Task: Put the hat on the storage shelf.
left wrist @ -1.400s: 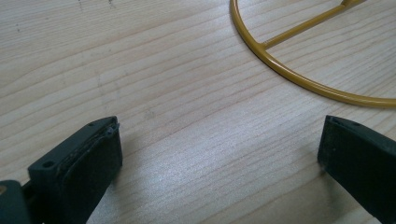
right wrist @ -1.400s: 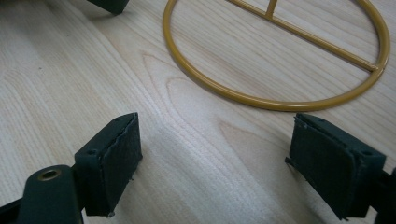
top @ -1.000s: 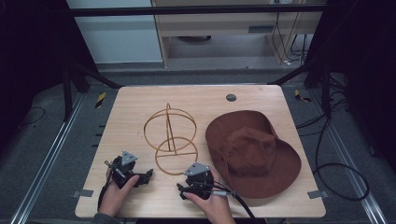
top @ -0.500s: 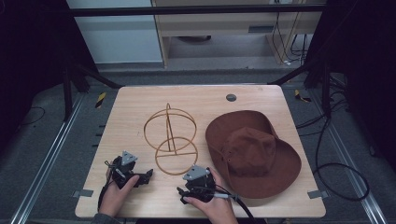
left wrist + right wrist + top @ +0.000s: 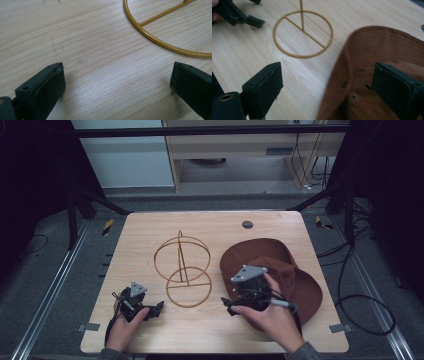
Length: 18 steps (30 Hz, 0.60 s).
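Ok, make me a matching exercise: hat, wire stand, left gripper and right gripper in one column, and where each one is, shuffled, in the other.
1. hat
2. wire stand
3. left gripper
4. right gripper

a. open, over bare wood near the table's front left
b. middle of the table
c. open, at the hat's brim
d. right side of the table

Pairs: 1-d, 2-b, 3-a, 4-c

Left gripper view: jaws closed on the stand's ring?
No. The left gripper has its jaws wide apart over bare table, with the gold wire stand lying beyond them, untouched.
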{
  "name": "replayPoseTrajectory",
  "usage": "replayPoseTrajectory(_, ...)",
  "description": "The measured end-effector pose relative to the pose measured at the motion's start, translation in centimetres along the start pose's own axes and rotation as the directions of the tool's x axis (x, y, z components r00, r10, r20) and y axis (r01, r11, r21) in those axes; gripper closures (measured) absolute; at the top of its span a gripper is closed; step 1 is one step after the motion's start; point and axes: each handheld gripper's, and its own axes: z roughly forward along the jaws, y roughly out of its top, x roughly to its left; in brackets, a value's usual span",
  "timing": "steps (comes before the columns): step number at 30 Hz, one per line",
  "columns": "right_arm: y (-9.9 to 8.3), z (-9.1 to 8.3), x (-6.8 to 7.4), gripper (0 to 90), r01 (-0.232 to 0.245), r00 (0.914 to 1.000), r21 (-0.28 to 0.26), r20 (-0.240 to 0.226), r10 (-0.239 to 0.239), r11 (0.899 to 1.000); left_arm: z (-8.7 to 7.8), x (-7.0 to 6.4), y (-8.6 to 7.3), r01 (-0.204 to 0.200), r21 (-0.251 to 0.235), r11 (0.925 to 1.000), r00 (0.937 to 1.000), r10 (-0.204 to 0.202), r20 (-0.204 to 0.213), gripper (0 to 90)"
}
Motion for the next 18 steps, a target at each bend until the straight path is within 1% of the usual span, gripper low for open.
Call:
replayPoseTrajectory(1, 0.0, 0.0, 0.0, 10.8, 0.0, 1.0, 0.0, 0.0, 0.0, 1.0, 0.0, 0.0, 0.0, 0.0, 0.0, 1.0, 1.0, 0.0, 0.0, 0.0)
replayPoseTrajectory(3, -0.1, -0.6, -1.6, 10.3, 0.004, 1.0, 0.031, 0.004, -0.004, 1.0, 0.0, 0.0, 0.1, -0.002, 0.0, 1.0, 1.0, 0.002, 0.0, 0.0)
replayPoseTrajectory(5, -0.2, -1.1, -2.9, 9.8, -0.015, 0.9999, 0.048, 0.005, 0.015, 0.999, 0.0, 0.0, 0.0, -0.005, 0.003, 1.0, 1.0, 0.005, 0.0, 0.0)
replayPoseTrajectory(7, -0.4, -1.6, -4.0, 9.0, -0.018, 0.9998, 0.051, 0.008, 0.018, 0.999, 0.0, 0.0, 0.0, -0.004, 0.005, 1.0, 1.0, 0.004, -0.002, 0.0)
replayPoseTrajectory(8, -0.5, -2.0, -4.4, 8.1, -0.012, 0.9999, 0.059, 0.01, 0.011, 0.998, 0.0, 0.0, 0.0, -0.004, 0.004, 1.0, 1.0, 0.004, -0.001, 0.0)
replayPoseTrajectory(9, -0.7, -2.8, -5.2, 7.6, 0.002, 1.0, 0.064, 0.007, -0.003, 0.998, -0.1, 0.0, 0.0, -0.004, 0.005, 1.0, 1.0, 0.004, -0.002, 0.0)
replayPoseTrajectory(10, -0.7, -2.8, -5.2, 7.6, 0.002, 1.0, 0.064, 0.007, -0.003, 0.998, -0.1, -0.1, 0.0, -0.004, 0.004, 1.0, 1.0, 0.004, -0.001, 0.0)
replayPoseTrajectory(11, -1.0, -3.7, -6.0, 9.0, 0.001, 1.0, 0.056, 0.005, -0.001, 0.998, 0.0, -0.1, 0.0, 0.0, 0.001, 1.0, 1.0, 0.0, -0.002, 0.0)
replayPoseTrajectory(12, -1.0, -4.0, -6.2, 9.6, -0.005, 1.0, 0.063, -0.001, 0.006, 0.998, 0.0, -0.1, 0.0, 0.002, 0.0, 1.0, 1.0, -0.002, -0.002, 0.0)
replayPoseTrajectory(13, -1.2, -4.3, -6.5, 9.8, 0.001, 1.0, 0.07, -0.009, -0.001, 0.998, 0.0, -0.1, 0.0, 0.003, 0.0, 1.0, 1.0, -0.003, -0.003, 0.0)
replayPoseTrajectory(15, -1.3, -4.6, -7.0, 10.8, 0.036, 0.9993, 0.106, -0.01, -0.035, 0.994, 0.0, -0.1, 0.0, 0.003, 0.0, 1.0, 1.0, -0.003, -0.002, 0.0)
replayPoseTrajectory(16, -1.4, -4.6, -7.4, 10.9, 0.042, 0.9991, 0.123, -0.01, -0.041, 0.992, 0.0, -0.1, 0.0, 0.003, 0.0, 1.0, 1.0, -0.003, -0.002, 0.0)
replayPoseTrajectory(17, -1.4, -4.6, -7.4, 10.9, 0.042, 0.9991, 0.123, -0.01, -0.041, 0.992, 0.0, -0.1, 0.0, 0.001, 0.002, 1.0, 1.0, -0.001, -0.001, 0.0)
replayPoseTrajectory(18, -1.3, -4.6, -7.9, 11.3, 0.044, 0.999, 0.137, -0.007, -0.044, 0.99, 0.0, -0.1, 0.0, 0.0, 0.002, 1.0, 1.0, 0.0, -0.001, 0.0)
